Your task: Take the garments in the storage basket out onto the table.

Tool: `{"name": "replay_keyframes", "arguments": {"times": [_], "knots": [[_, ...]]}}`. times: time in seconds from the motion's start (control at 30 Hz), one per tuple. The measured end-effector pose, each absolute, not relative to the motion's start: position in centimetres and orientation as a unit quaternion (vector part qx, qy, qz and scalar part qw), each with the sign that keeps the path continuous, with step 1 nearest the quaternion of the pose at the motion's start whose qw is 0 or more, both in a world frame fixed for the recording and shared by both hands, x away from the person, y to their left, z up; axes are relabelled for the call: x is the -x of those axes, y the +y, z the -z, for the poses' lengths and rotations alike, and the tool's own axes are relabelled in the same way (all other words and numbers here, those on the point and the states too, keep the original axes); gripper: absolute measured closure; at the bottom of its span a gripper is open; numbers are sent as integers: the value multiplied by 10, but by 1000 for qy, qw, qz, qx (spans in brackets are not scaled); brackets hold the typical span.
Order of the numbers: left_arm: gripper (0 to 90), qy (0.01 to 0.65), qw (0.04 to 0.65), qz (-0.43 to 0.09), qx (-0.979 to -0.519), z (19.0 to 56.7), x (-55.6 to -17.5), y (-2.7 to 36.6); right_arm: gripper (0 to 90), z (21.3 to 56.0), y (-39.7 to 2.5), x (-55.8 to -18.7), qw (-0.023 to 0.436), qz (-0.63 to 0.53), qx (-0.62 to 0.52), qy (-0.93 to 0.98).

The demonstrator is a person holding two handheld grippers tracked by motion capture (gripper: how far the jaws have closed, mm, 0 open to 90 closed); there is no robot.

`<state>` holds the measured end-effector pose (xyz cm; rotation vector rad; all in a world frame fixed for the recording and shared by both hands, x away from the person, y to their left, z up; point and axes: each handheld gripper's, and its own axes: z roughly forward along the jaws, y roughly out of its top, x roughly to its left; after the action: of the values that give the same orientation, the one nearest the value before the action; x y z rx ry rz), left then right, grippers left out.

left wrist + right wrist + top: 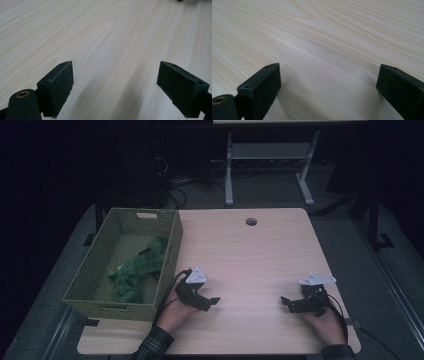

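Both grippers rest low on the near part of the light wooden table (250, 255), jaws spread wide with nothing between them: the left gripper (212, 301) just right of the green woven basket (100, 265), the right gripper (286, 302) well apart from it. A crumpled green cloth (140, 270) lies inside the basket, its folds hard to make out in the dimness.

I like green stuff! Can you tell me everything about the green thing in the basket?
The green cloth looks soft and crumpled, like fabric bunched in a heap, dark green with a brighter green bit at its left end. It lies on the floor of the woven basket, toward the basket's right wall. What kind of cloth it is cannot be told. Neither gripper touches it.
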<state>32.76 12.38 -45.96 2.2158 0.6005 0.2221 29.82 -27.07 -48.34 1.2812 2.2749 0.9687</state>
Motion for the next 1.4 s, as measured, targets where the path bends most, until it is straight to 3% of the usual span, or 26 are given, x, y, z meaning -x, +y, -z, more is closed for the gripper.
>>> {"name": "replay_keyframes", "arguments": {"times": [0.5,1.4], "knots": [[132,232,400,-65,-884,443,-325,122,52,483,-270,-297,177,-342,-456,802],[136,217,403,-72,-886,393,-319,122,52,483,-270,-296,177,-341,-460,800]]}}
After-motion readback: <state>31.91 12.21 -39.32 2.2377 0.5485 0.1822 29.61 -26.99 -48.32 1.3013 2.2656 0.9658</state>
